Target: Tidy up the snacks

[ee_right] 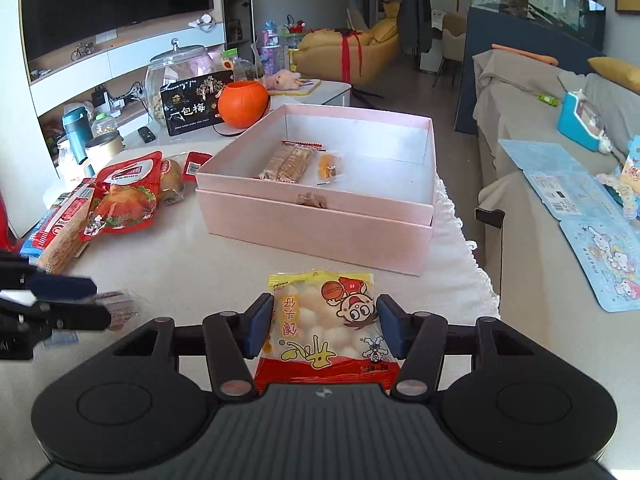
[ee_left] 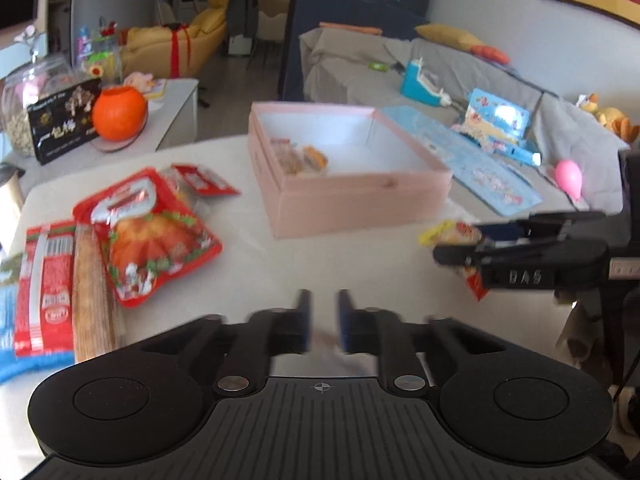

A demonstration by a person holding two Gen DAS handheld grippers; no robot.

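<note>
Red snack packets (ee_right: 116, 196) lie left on table (ee_right: 192, 264). Left gripper (ee_right: 100, 304) pinched on small clear-wrapped snack (ee_right: 120, 308), probably; view blurred. Right gripper (ee_right: 325, 322) clamps yellow bun packet (ee_right: 326, 320), before pink box (ee_right: 320, 216).

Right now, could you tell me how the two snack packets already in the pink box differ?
The cracker packet is long, pale brown, with a red-striped end; the orange snack packet is shorter, squarer and orange. The cracker packet lies left, the orange one right. Both have clear wrappers and lie flat in the pink box.
</note>
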